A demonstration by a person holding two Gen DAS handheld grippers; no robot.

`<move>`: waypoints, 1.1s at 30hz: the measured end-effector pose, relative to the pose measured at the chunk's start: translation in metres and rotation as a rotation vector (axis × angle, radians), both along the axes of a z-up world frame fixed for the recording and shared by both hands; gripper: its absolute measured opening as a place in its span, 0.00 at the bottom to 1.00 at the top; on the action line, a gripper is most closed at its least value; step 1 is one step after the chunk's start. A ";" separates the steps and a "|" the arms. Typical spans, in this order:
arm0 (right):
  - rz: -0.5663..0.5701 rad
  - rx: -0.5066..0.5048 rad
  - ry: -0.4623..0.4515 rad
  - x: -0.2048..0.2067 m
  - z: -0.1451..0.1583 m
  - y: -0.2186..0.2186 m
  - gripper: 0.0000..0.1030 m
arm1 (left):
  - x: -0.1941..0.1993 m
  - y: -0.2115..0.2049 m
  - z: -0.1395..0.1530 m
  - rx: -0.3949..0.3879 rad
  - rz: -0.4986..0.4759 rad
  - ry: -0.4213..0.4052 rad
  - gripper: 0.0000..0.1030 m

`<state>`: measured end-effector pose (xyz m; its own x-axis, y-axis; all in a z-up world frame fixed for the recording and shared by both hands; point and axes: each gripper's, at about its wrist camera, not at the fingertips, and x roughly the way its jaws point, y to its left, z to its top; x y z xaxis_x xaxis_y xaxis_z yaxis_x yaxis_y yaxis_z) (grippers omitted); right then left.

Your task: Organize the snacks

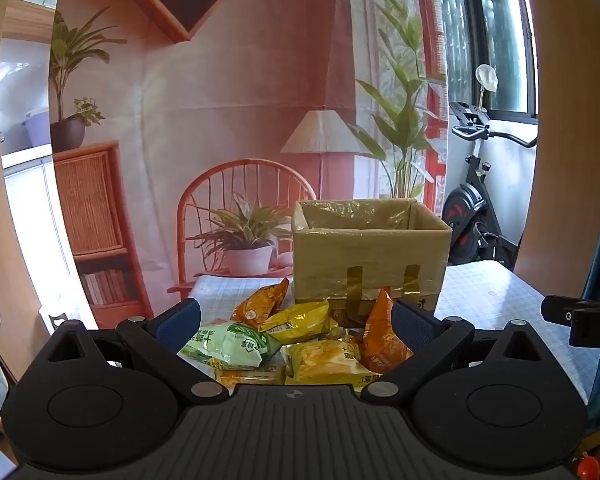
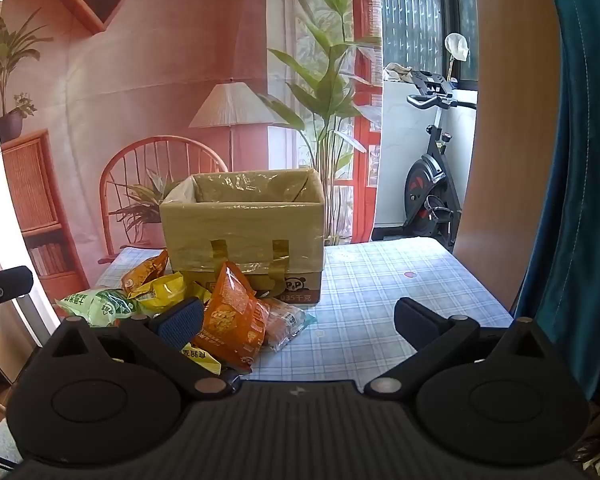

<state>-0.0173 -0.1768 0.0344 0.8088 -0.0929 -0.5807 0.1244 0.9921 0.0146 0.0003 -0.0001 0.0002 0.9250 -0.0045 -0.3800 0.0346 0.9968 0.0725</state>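
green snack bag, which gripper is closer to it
Left. The left gripper opens over the pile with the green snack bag by its left finger; the right gripper sits further right.

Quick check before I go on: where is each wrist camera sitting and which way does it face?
Left wrist: behind the open left gripper, facing the snack packets before the cardboard box.
Right wrist: behind the open right gripper, further right, facing bare tablecloth; packets at its left finger.
Shared: box, packets, exercise bike.

The cardboard box (image 2: 242,232) bears "035千克" beside a panda.
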 end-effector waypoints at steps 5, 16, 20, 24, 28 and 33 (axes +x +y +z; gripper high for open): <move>-0.001 0.000 -0.002 0.000 0.000 0.000 1.00 | 0.000 0.005 0.000 0.007 -0.007 -0.005 0.99; -0.001 0.002 0.001 0.001 -0.001 0.000 1.00 | -0.003 0.002 0.001 0.016 0.002 -0.016 0.99; 0.000 0.001 0.001 0.000 0.000 0.001 1.00 | -0.003 0.001 0.001 0.015 0.002 -0.016 0.99; -0.001 0.000 0.000 0.001 0.002 -0.001 1.00 | -0.002 0.002 0.000 0.007 0.003 -0.014 0.99; -0.002 0.001 0.001 0.000 -0.001 -0.001 1.00 | -0.001 0.002 -0.001 0.007 0.007 -0.010 0.99; -0.001 0.001 0.001 -0.001 -0.001 -0.001 1.00 | -0.001 0.002 -0.001 0.008 0.008 -0.009 0.99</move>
